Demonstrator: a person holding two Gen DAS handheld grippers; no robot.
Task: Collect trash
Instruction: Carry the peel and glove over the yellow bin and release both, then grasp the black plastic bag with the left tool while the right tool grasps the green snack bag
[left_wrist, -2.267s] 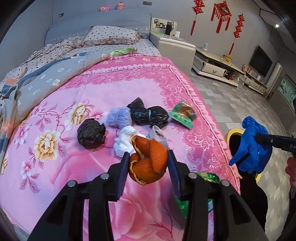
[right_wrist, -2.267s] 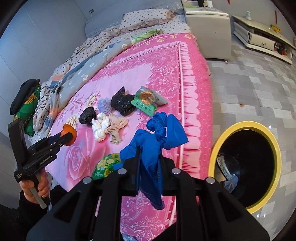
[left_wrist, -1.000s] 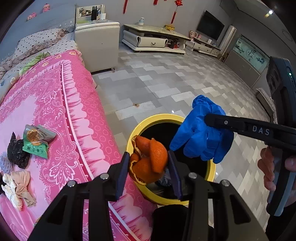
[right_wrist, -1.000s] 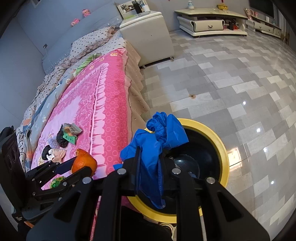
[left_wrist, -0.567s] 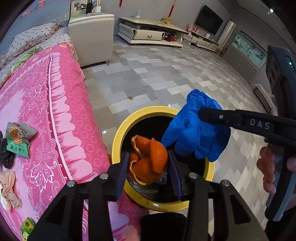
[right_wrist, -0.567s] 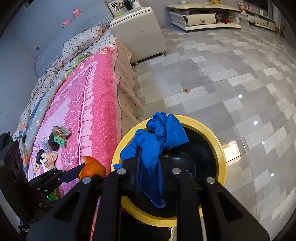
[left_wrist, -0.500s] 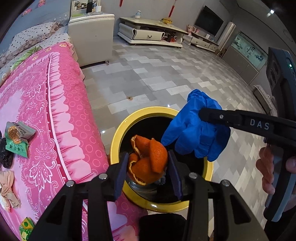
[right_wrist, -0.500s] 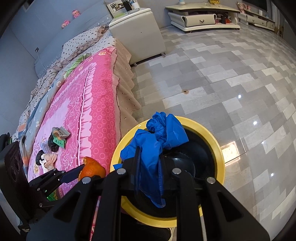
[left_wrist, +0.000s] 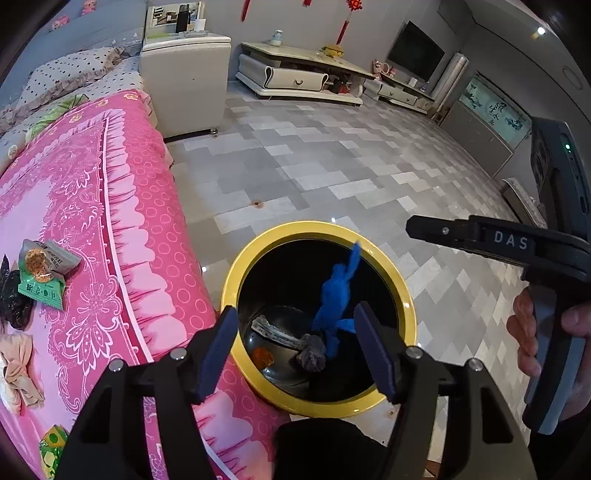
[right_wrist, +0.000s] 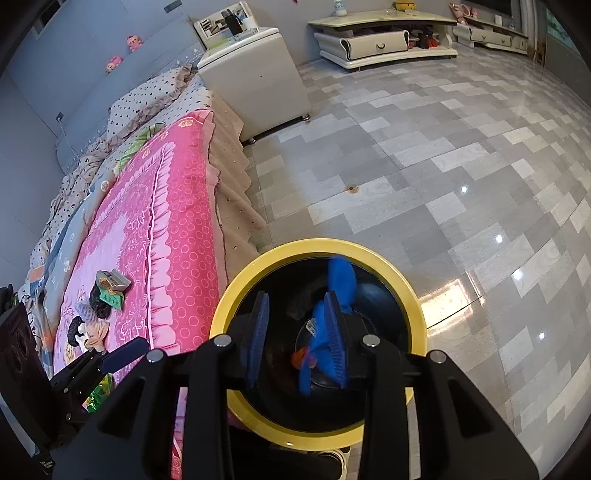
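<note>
Peel (left_wrist: 263, 356), glove (left_wrist: 338, 291) now in bin (left_wrist: 236, 266)

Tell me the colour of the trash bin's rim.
Yellow; the trash bin's rim rings a black inside, clearest in the left wrist view.

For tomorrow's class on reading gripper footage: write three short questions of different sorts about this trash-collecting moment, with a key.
1. True or false: the left gripper grips the orange peel.
2. Where is the blue glove? A) on the pink bedspread B) inside the yellow-rimmed bin C) on the floor
3. Fill in: the green snack packet lies on the ____.

Key: 1 false, its jaws have just been opening and nothing is between them. 2 B. 3 pink bedspread.
</note>
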